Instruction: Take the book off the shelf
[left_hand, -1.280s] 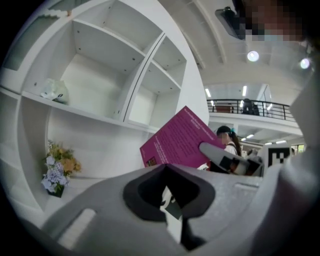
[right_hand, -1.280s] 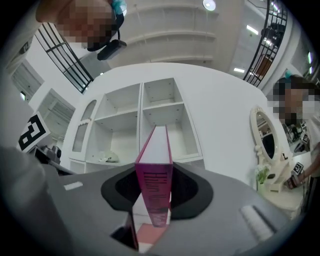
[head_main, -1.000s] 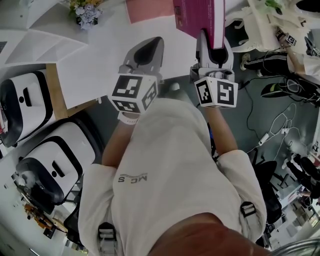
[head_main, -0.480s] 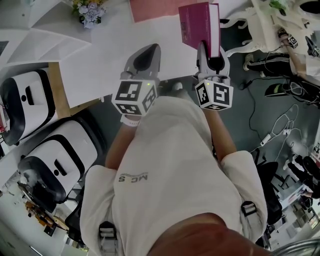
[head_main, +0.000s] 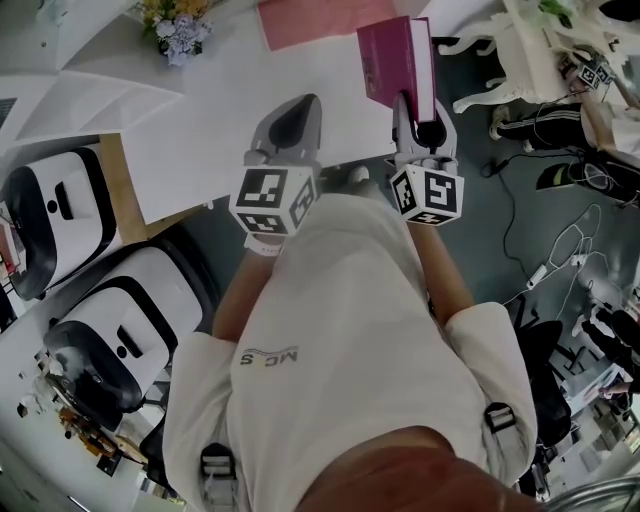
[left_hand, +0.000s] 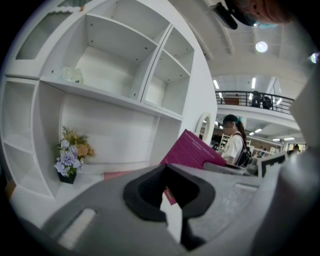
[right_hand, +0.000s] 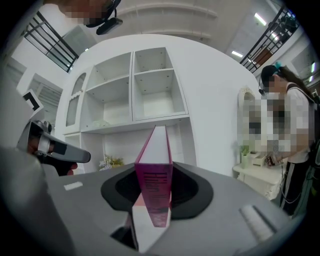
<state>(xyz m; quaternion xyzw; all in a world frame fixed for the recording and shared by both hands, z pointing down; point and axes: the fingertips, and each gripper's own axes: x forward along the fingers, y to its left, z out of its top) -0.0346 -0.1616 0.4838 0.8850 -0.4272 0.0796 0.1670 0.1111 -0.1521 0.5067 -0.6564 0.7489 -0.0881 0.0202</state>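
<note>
Right tongs (head_main: 420, 112): pinching the book (head_main: 396, 58) at its lower end. In the right gripper view the tongs (right_hand: 152, 212) clamp both covers, with the magenta spine of the book (right_hand: 154, 182) facing the camera and the white page block rising behind it. The book stands on edge, roughly upright, leaning slightly away from the camera.

Location of the book: off the shelf and held in the air in front of the white shelf unit (right_hand: 150, 90). In the head view it hangs over the near edge of the white tabletop (head_main: 230, 100) at the base of the unit. No cover touches the unit.

Left tongs (head_main: 291, 118): empty. In the left gripper view the tongs (left_hand: 169, 212) stand a narrow gap apart, with only white background showing through the gap. They hang just beside the right tongs, to the left, over the same tabletop.

Other items noted:
- A small bunch of flowers (head_main: 176, 28) stands on the tabletop, well left of the book, and shows again in the lower left bay (left_hand: 70, 155).
- A pink sheet (head_main: 303, 18) lies flat on the tabletop, just beyond the book.
- The upper compartments of the shelf unit (left_hand: 125, 95) hold no books; one holds a small pale thing too unclear to identify.
- A person (right_hand: 287, 130) stands at the right beside a white side table.
</note>
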